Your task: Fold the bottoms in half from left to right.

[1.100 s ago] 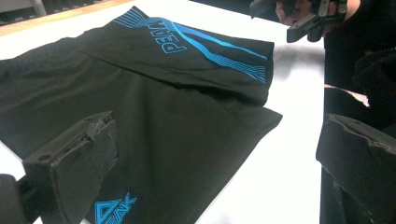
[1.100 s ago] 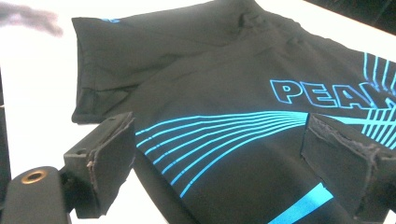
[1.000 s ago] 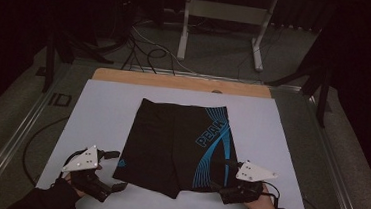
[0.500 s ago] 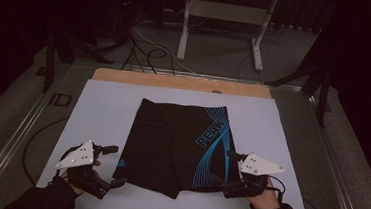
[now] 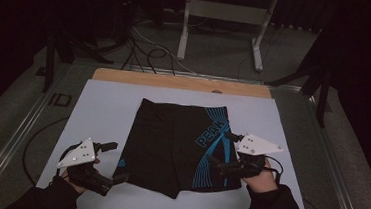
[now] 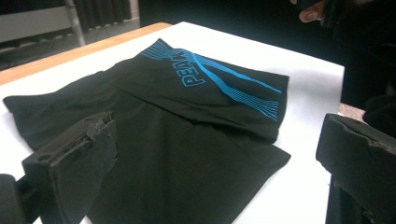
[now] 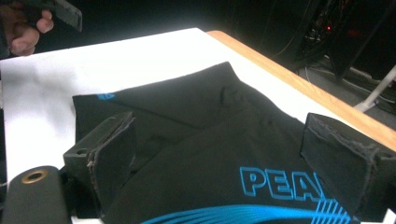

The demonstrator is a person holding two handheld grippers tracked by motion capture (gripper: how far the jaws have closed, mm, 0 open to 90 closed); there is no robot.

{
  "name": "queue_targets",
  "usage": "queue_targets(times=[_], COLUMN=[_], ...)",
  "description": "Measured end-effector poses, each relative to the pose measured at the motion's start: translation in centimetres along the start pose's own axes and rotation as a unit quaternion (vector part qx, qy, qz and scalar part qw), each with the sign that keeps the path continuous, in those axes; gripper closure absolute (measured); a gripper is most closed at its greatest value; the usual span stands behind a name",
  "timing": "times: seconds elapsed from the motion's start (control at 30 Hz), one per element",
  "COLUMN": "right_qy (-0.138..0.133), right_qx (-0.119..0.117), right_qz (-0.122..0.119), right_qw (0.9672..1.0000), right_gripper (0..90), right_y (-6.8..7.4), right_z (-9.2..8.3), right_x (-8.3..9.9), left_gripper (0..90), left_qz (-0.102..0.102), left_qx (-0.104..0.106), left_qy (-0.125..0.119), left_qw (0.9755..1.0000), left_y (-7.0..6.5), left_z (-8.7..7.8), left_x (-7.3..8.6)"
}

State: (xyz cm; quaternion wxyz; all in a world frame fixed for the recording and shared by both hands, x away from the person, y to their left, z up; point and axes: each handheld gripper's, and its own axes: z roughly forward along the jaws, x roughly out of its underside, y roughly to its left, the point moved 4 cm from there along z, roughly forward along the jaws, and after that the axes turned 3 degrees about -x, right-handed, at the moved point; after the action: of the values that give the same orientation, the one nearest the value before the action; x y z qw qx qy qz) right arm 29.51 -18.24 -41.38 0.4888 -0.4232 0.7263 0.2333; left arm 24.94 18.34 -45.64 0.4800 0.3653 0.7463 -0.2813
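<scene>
Shorts (image 5: 180, 146) lie flat in the middle of the white sheet (image 5: 103, 108) on the table, black with blue stripes and blue lettering (reading "PEA…" down the right leg). The left gripper (image 5: 111, 163) and right gripper (image 5: 220, 150) both gape, empty, at the shorts' near corners. Since a second ago both have drawn slightly outward and toward the person.

Black shorts (image 5: 177, 146) with blue stripes and lettering, spread flat, mid white table (image 5: 103, 108)
</scene>
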Motion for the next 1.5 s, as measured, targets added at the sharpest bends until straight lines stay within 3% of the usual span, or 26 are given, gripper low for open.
queue_targets(times=[0.4, 0.73, 1.03, 1.5], right_qy=[-0.015, -0.019, -0.02, -0.011], right_qx=[-0.003, -0.011, -0.018, -0.023], right_qz=[-0.009, -0.012, -0.006, 0.004], right_qw=[0.9998, 0.9997, 0.9996, 0.9997], right_gripper=[10.9, 10.9, 10.9, 10.9], right_y=[-1.4, -1.6, -1.8, -2.2], right_z=[2.7, 5.9, 9.0, 13.8], right_x=[-3.2, -5.1, -5.7, -6.0], left_gripper=[0.0, 0.0, 0.0, 0.0], left_qz=[-0.019, -0.022, -0.025, -0.011], left_qx=[-0.016, -0.06, -0.095, -0.111], left_qy=[0.007, 0.014, 0.02, 0.043], left_qw=[0.9997, 0.9979, 0.995, 0.9929], left_y=[0.3, 0.7, 1.3, 1.1], left_z=[0.2, 0.1, 0.4, 1.5], left_x=[-0.2, -0.2, 0.3, 1.2])
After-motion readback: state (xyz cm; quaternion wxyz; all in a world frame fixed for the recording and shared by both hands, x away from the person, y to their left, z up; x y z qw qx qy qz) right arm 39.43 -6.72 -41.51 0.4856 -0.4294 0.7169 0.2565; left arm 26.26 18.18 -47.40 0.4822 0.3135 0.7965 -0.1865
